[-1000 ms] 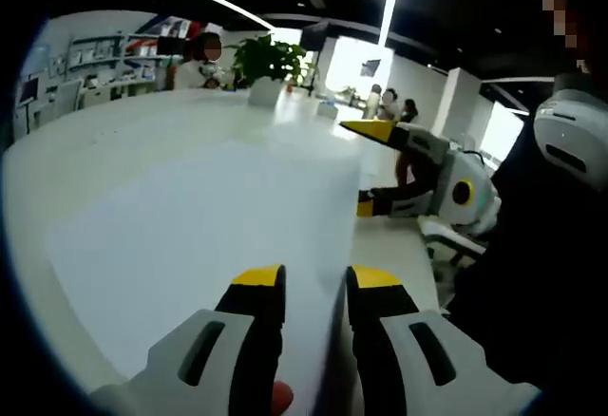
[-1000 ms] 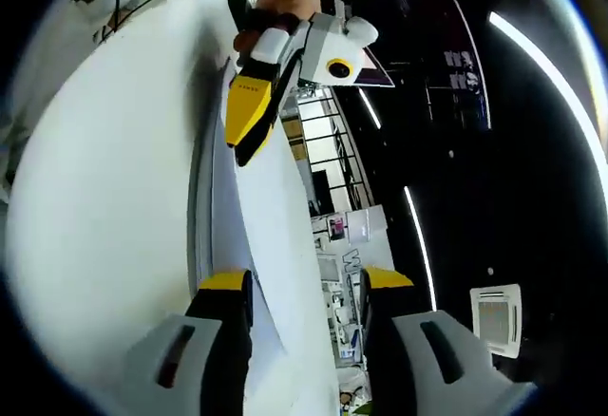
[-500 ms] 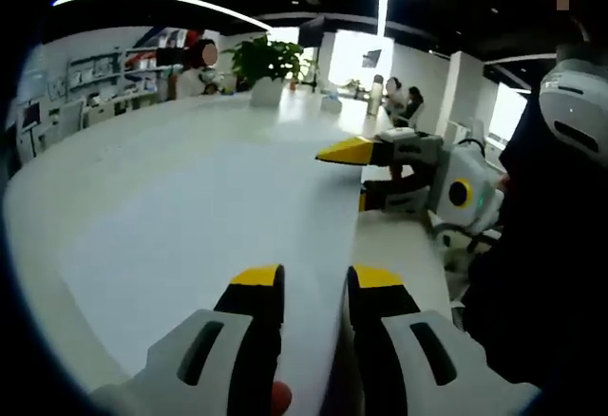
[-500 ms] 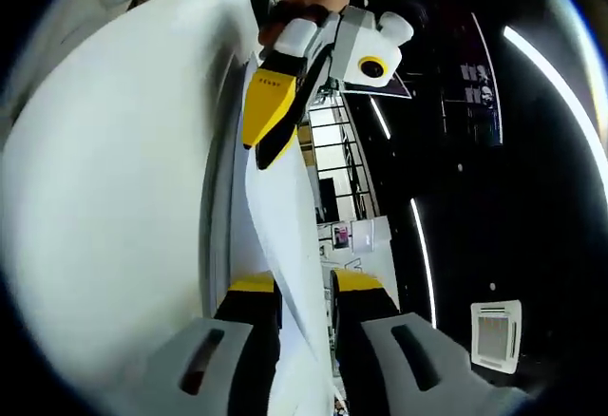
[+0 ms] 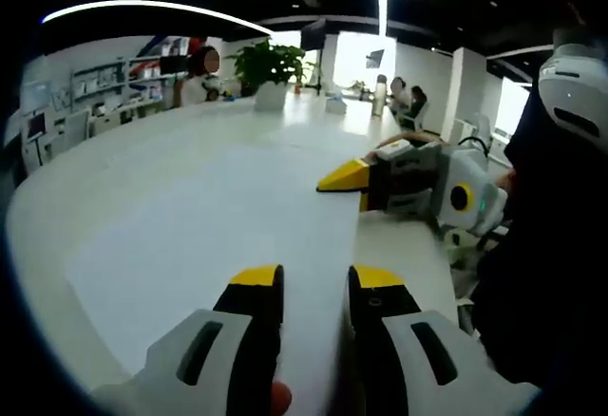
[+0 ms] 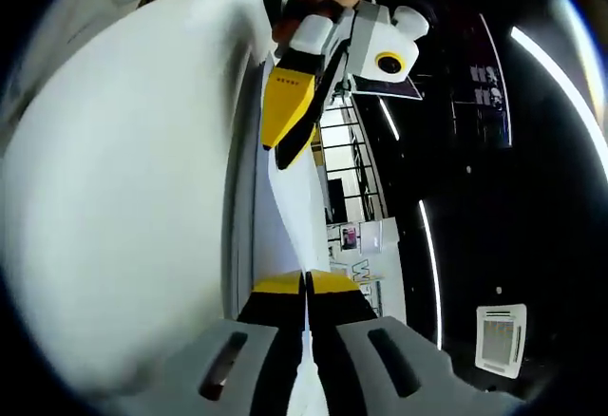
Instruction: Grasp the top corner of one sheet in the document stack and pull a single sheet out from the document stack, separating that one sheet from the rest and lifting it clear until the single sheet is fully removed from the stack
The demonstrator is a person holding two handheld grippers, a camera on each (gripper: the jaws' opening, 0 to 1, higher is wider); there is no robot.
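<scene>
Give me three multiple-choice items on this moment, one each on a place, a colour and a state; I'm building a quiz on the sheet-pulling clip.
1. Where does the potted plant stand?
A. at the table's far end
B. between the left gripper's jaws
C. on the floor

2. What colour are the jaw tips of the left gripper?
A. red
B. yellow
C. green

3. How do the jaws of the right gripper stand?
A. wide apart
B. closed on the sheet
C. closed on a cable

Answers:
1 A: in the left gripper view the plant sits far back on the white table.
2 B: both tips show yellow over black.
3 B: in the right gripper view the yellow tips meet, with the sheet's thin edge running between them.
</scene>
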